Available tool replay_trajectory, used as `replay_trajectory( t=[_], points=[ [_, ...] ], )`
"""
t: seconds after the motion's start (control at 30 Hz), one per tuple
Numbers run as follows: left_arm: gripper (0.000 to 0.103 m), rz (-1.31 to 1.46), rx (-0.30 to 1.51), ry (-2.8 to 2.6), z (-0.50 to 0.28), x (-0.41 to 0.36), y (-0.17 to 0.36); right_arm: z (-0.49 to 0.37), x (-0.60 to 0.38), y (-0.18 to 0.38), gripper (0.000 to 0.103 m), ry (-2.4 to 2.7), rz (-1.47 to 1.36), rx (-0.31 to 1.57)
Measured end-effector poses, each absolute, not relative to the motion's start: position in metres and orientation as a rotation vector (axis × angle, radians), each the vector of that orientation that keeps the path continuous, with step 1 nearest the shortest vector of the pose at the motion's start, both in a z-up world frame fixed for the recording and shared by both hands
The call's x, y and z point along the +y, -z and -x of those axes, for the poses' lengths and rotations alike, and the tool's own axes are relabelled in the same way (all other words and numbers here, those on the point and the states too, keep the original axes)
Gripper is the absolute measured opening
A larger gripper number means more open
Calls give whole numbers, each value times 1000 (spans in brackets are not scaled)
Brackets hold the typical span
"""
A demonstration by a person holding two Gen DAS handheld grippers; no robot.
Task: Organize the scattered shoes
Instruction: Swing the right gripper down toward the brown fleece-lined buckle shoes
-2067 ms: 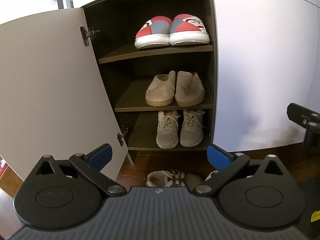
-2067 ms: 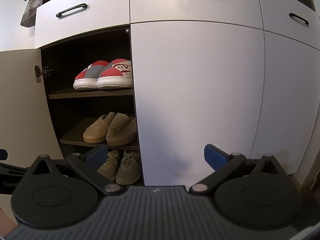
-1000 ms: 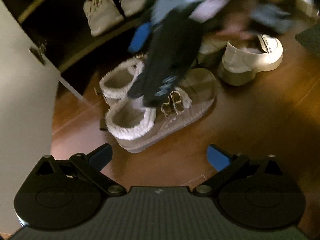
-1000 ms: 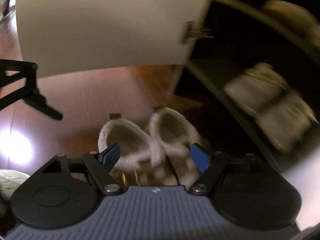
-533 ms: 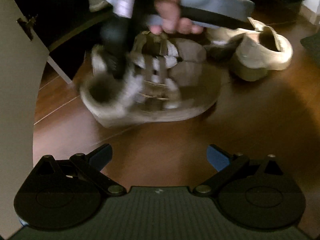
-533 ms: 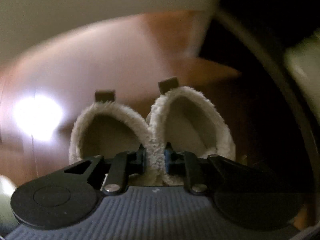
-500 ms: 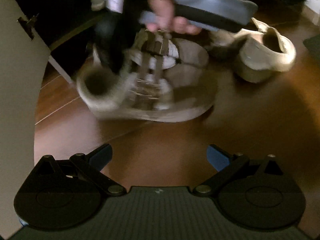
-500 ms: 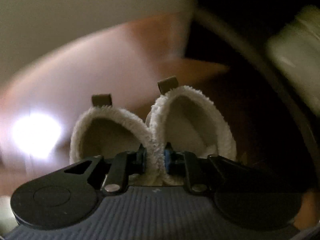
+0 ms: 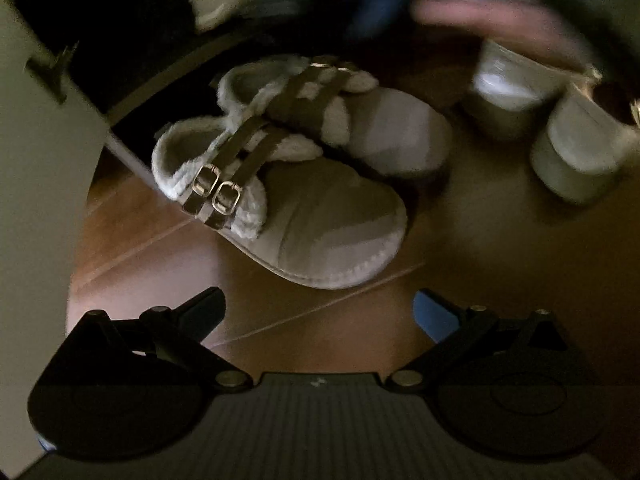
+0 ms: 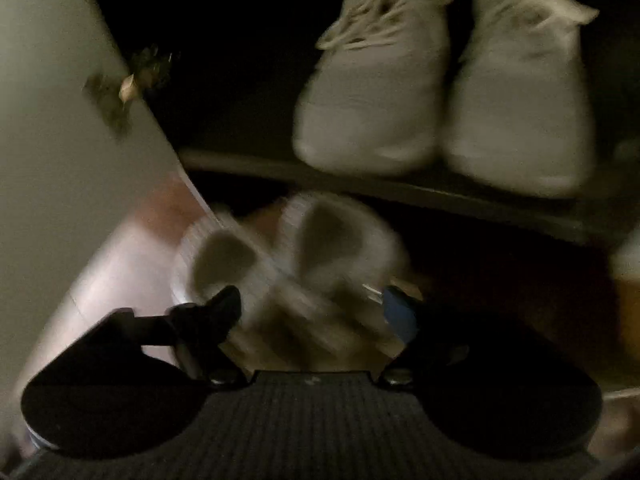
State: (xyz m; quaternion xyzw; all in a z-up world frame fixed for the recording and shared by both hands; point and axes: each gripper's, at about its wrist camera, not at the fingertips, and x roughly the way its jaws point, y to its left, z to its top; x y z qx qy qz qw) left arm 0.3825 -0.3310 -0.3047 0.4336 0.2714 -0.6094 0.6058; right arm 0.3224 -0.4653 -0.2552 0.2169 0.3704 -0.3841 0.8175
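Two grey fleece-lined slippers with buckled straps lie side by side on the wood floor, heels toward the cabinet base. My left gripper hovers open just short of their toes, with nothing between its fingers. In the right wrist view the slippers are blurred. My right gripper stands over their straps with its jaws opening and the pads clear of the fleece. A person's blurred hand with the right gripper passes above the slippers in the left wrist view.
A pair of white loafers stands on the floor to the right. Pale sneakers fill the cabinet's lowest shelf. The open white cabinet door stands close on the left.
Half a second ago my right gripper was shut on the slippers' inner fleece rims; now it has let go and they lie before the cabinet. My left gripper has come lower and closer.
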Motion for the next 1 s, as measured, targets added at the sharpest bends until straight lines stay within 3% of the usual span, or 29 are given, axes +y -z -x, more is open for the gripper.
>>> replay_trajectory(
  t=[0.17, 0.33, 0.37, 0.47, 0.57, 0.8, 1.0],
  points=[
    [102, -835, 734, 1343, -392, -350, 308, -293, -473, 269, 76, 681, -347, 953],
    [103, -787, 851, 1307, -409, -379, 324, -311, -500, 291, 84, 563, -350, 1003],
    [103, -781, 864, 1318, -412, -382, 325, -314, -501, 300, 90, 571, -363, 1001],
    [103, -831, 832, 1370, -418, -386, 323, -323, -495, 312, 79, 658, -376, 996],
    [103, -963, 731, 1402, -419, -382, 318, -329, -479, 307, 76, 810, -486, 1007],
    [103, -1269, 464, 1358, -438, -355, 314, -347, -426, 301, 81, 946, -593, 1002],
    [100, -1154, 590, 1439, -440, -334, 310, -335, -420, 284, 85, 973, -697, 957]
  ],
)
